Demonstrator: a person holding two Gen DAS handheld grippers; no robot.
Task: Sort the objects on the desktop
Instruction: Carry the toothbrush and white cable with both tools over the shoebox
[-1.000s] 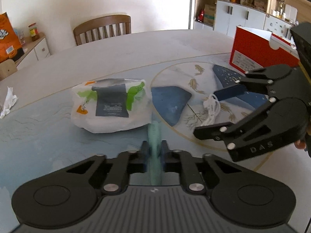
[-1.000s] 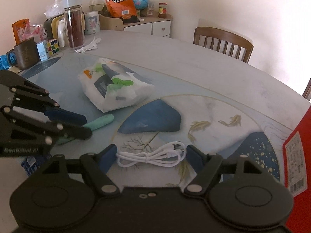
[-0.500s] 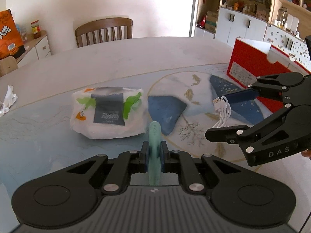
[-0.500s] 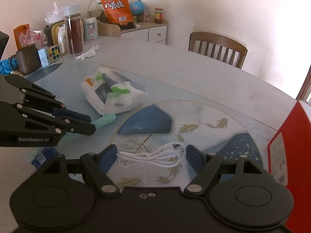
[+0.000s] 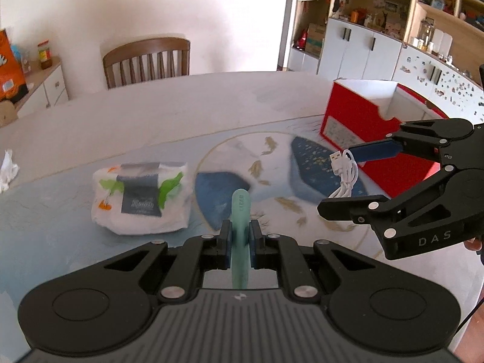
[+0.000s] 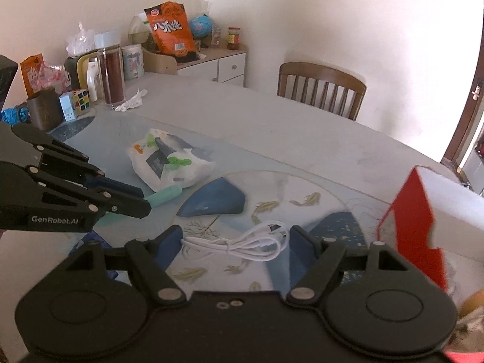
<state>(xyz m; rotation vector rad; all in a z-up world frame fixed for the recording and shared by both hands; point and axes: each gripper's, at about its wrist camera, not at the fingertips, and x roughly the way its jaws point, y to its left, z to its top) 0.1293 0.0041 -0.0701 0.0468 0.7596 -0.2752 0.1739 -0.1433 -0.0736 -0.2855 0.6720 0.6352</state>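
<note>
So the left gripper has its fingers clenched tight on a mint-green stick thing, held up off the bench. The right gripper grips a coiled white USB cable end to end between its fingers, also lifted. Further back a white wipes pack lies on the bench, and a red box stands far right.

On the tabletop the tissue pack lies left of the open box, a chair stands behind the far edge, and a crumpled tissue sits far left.
</note>
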